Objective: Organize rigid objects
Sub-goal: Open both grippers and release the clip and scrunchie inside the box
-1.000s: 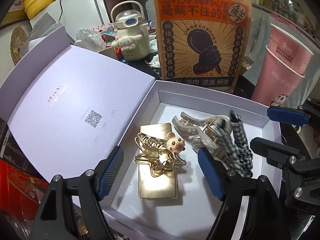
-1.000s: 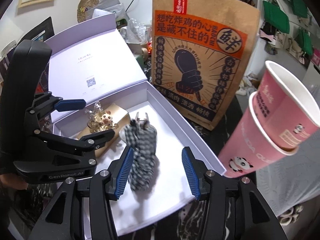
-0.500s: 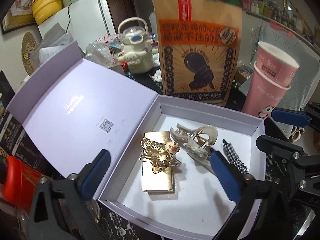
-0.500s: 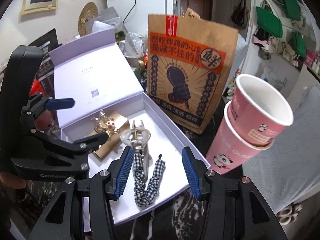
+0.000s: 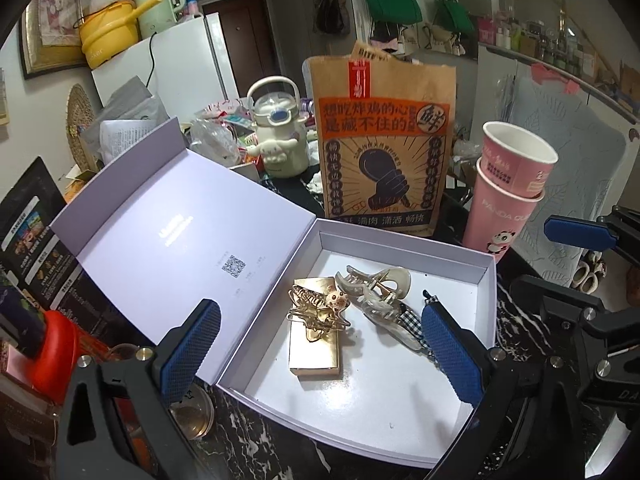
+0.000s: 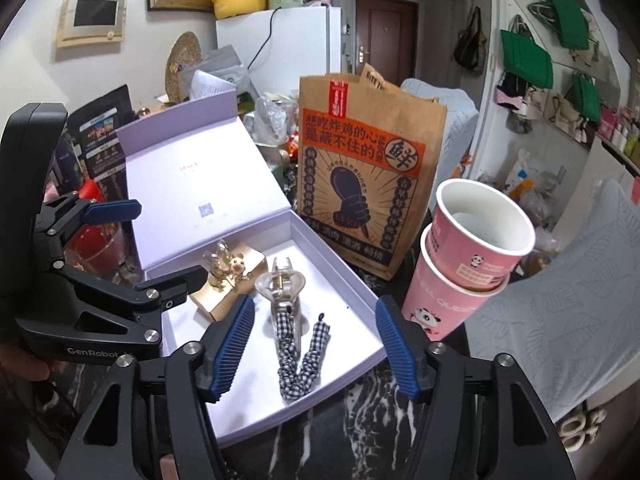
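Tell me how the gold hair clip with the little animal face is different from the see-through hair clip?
The gold wire hair clip with the little animal face is shiny metal; the clear plastic claw clip is pale and see-through. The gold one rests on a flat gold box; the clear one lies partly on the white box floor and partly over a black-and-white checked fabric piece. Both lie inside the same open box.

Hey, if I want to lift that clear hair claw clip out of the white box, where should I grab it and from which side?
Judging by its pose, grip the clear claw clip across its rounded hinge end, coming from above. It lies flat in the box, with its teeth overlapping the checked fabric tie, so that end is harder to pinch cleanly. The hinge end stands free of the gold clip.
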The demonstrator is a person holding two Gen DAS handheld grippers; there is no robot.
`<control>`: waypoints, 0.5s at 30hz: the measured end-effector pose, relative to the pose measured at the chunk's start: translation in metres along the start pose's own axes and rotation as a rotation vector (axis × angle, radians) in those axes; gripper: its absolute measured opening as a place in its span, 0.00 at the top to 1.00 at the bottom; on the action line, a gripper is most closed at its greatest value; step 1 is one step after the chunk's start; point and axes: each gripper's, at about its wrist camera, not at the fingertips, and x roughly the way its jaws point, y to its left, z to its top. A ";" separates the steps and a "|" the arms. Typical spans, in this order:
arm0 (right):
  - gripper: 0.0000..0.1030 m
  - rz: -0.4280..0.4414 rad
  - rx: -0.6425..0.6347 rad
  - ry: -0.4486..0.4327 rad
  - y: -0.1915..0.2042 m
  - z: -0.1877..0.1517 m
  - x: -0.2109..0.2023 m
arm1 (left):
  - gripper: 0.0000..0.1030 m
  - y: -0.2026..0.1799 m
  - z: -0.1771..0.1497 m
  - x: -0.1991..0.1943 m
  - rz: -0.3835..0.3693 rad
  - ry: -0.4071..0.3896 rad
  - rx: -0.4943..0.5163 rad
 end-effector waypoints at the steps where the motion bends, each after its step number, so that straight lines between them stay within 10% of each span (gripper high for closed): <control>1: 0.35 -0.002 -0.001 -0.003 0.000 0.000 -0.002 | 0.01 0.001 0.000 -0.003 0.000 -0.006 -0.004; 15: 0.28 -0.009 0.030 -0.041 0.000 -0.015 -0.038 | 0.01 0.005 -0.014 -0.045 -0.018 -0.056 -0.040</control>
